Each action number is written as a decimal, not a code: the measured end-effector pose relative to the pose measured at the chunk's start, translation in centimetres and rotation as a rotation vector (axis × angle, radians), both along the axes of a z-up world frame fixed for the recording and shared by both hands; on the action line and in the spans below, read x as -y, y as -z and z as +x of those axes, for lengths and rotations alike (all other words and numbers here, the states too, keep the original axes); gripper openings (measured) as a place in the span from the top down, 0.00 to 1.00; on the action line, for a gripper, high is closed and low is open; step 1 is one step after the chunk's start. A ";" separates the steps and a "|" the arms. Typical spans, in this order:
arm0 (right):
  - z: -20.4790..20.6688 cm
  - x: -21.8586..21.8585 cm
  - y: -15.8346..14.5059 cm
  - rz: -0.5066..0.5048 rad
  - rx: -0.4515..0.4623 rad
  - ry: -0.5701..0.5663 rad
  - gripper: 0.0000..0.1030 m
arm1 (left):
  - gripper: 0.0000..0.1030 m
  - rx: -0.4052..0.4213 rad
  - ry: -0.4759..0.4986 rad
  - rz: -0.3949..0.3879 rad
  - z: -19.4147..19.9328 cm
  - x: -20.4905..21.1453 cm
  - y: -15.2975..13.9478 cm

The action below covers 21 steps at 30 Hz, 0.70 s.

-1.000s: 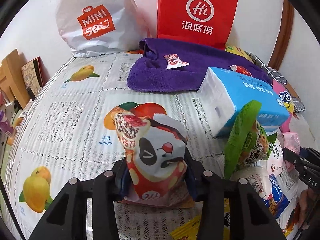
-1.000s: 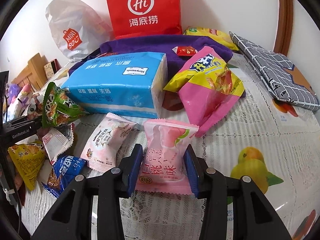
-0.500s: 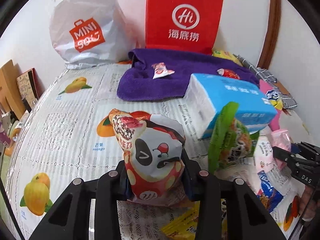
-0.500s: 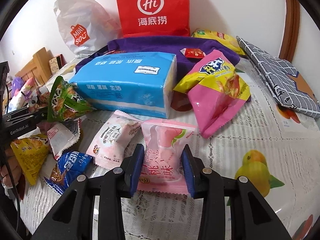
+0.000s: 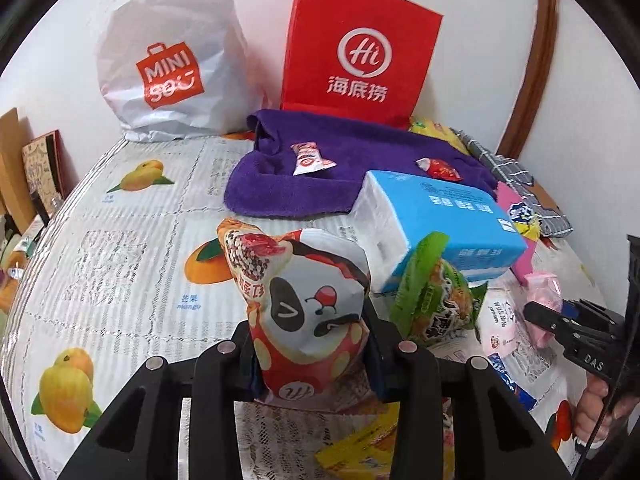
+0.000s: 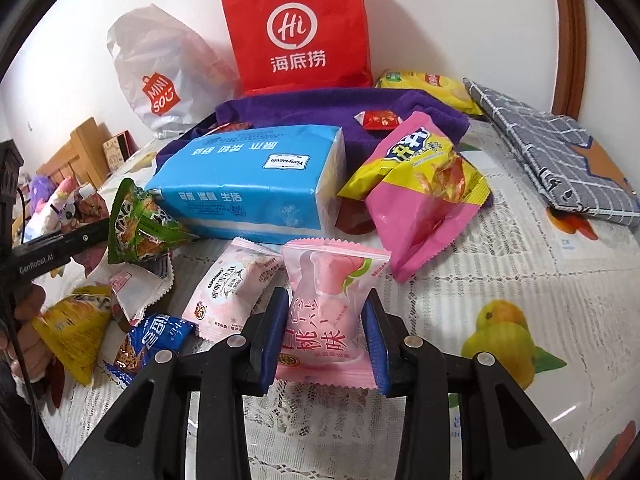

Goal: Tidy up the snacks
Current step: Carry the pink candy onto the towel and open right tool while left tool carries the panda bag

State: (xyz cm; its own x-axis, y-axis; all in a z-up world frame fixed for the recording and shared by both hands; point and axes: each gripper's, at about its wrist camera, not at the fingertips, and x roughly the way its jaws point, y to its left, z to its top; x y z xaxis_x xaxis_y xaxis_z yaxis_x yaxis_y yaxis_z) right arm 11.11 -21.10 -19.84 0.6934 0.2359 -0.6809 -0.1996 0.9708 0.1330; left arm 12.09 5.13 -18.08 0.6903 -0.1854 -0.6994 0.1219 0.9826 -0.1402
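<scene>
Pinching light, puffy, crinkly packets low across their bodies, the left gripper [image 5: 310, 354] grasps the panda-print snack bag [image 5: 306, 308] and the right gripper [image 6: 325, 334] grasps the pink peach packet [image 6: 330, 312], both near on the desk [image 5: 132, 248].

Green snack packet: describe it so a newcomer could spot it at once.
Find the blue tissue pack in front of the purple towel. The green snack packet leans against its near left corner, above the loose packets. It is the only green one, a pointed pouch with noodle-like print; its neighbours are pink, white, yellow or blue.
</scene>
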 end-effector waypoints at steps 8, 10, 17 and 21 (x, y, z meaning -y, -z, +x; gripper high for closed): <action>-0.3 -0.9 -3.5 -0.003 0.054 -0.018 0.64 | 0.64 0.035 0.000 0.020 -0.3 -0.1 -3.3; 0.2 -1.1 -5.0 0.004 0.081 -0.023 0.64 | 0.64 0.042 0.003 0.022 0.3 0.2 -4.5; 4.6 -1.6 -9.7 0.070 0.134 -0.011 0.64 | 0.64 0.086 0.017 -0.006 4.0 1.5 -8.2; 7.8 -1.5 -12.1 0.092 0.150 0.008 0.64 | 0.64 0.120 0.041 0.002 6.5 2.3 -9.8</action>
